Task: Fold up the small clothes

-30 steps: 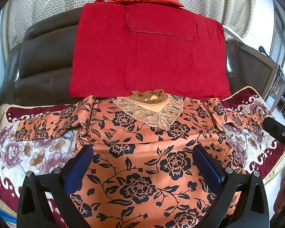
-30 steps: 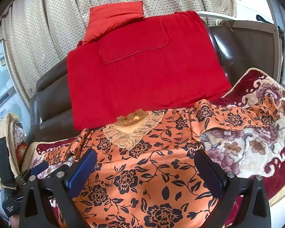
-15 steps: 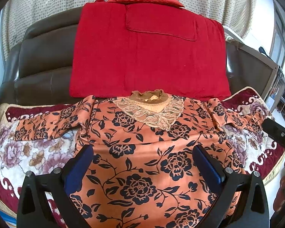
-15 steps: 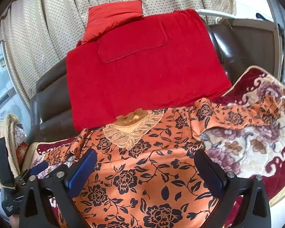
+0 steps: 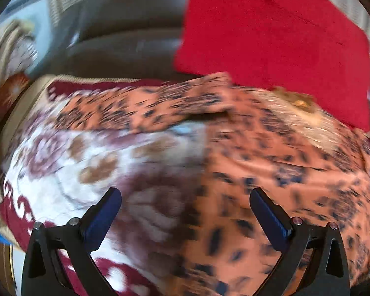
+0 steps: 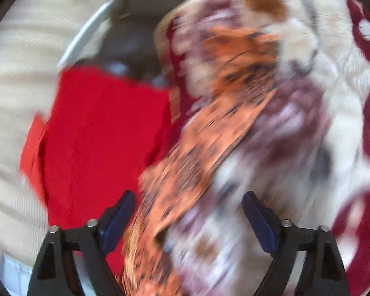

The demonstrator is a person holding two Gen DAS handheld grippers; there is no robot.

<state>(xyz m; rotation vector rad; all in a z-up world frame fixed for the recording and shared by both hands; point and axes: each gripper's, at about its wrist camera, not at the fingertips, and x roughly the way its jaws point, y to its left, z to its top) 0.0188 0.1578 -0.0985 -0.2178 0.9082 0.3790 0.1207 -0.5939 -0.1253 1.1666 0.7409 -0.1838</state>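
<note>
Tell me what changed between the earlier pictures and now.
Both views have swung and blurred. The left gripper now faces the orange floral top's left sleeve and the floral blanket; the right gripper, rolled over, faces the right sleeve, its jaws closing with nothing pressed yet. Nothing has been grasped. The top still lies spread out, and the red blanket is unmoved.

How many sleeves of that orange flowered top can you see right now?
2. One sleeve stretches left across the flowered blanket in the left camera; the other sleeve runs up the blanket in the blurred right camera, just ahead of the right gripper, whose jaws are closing.
</note>
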